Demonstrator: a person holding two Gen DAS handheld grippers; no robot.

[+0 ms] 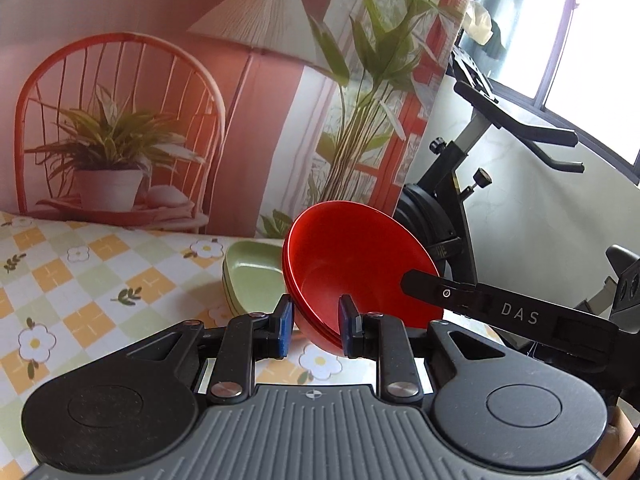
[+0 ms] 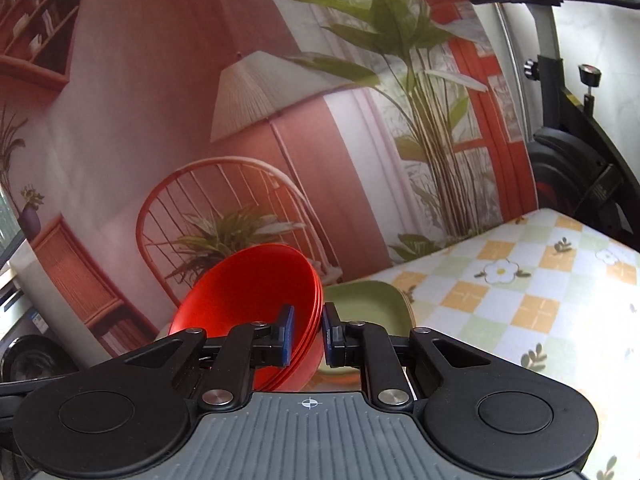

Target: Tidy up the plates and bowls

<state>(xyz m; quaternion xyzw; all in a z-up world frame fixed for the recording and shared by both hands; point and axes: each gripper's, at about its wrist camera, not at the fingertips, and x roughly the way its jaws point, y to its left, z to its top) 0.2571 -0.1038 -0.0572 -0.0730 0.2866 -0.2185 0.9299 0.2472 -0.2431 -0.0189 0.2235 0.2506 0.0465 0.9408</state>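
I am clamping my left gripper [image 1: 317, 326] on the rim of the red bowls [image 1: 356, 264] | my right gripper [image 2: 308, 334] is pinching the opposite rim | stack tilting above the desk [image 1: 80, 280] (checked cloth), just beside the green plates [image 1: 250, 276].

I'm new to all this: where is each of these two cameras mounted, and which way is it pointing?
Left wrist view: sits on the left gripper, looks forward along its fingers, shut on the rim of the stack of red bowls; the other gripper's black arm reaches in from the right.
Right wrist view: sits on the right gripper, looks along its fingers, clamped on the opposite rim of the same stack.
Shared: the tilted red bowls, the green dishes on the checked tablecloth, and the printed backdrop.
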